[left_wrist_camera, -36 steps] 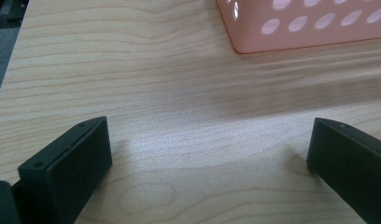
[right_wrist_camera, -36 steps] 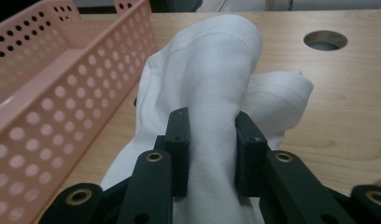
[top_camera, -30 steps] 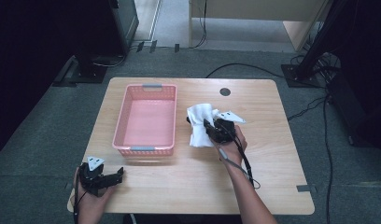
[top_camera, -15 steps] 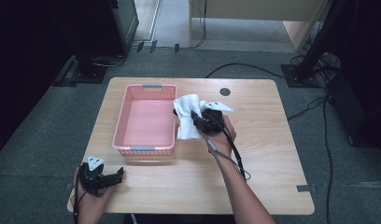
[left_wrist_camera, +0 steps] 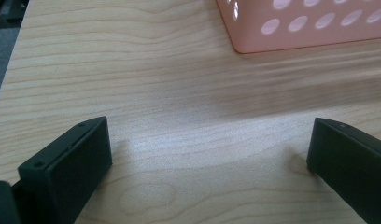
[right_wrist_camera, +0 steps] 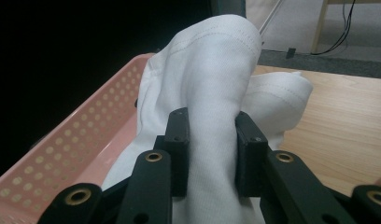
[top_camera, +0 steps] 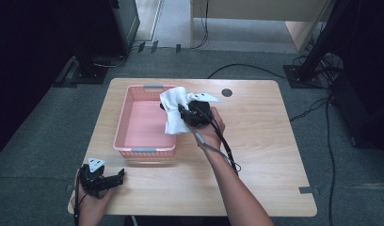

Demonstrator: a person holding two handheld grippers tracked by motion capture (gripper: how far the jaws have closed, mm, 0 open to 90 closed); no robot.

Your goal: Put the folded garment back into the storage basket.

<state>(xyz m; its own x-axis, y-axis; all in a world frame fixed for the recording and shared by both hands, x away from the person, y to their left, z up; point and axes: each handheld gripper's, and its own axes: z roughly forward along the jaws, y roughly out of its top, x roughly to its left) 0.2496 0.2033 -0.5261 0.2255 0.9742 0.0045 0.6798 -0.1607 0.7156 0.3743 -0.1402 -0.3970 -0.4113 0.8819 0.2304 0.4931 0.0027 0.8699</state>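
My right fingers (right_wrist_camera: pixel 212 154) were clamped on a fold of white cloth (right_wrist_camera: pixel 212 84), one black pad pressing each side of the bunched fabric. In the right gripper view the cloth rose above the pads in a rounded hump with a stitched hem across its top, and more of it hung down between the arms of the gripper. In the high view my right fingers (top_camera: pixel 183 112) held the cloth (top_camera: pixel 173 109) up off the worktop (top_camera: pixel 265 136), over the right-hand wall of a pink basket (top_camera: pixel 133 149), with the loose end draping down toward the basket's inside. The grey three-cornered plate sat on top of that gripper, and its cable trailed back along my forearm.

The basket was a shallow rectangular one with rows of round holes in its walls, and it stood on the left half of the light wooden worktop.

My left fingers (left_wrist_camera: pixel 209 154) were spread wide apart with nothing between them but bare wood. In the left gripper view a corner of the basket (left_wrist_camera: pixel 291 28) lay ahead of them, apart from both pads. In the high view my left fingers (top_camera: pixel 116 178) rested near the front left corner of the worktop, just in front of the basket.
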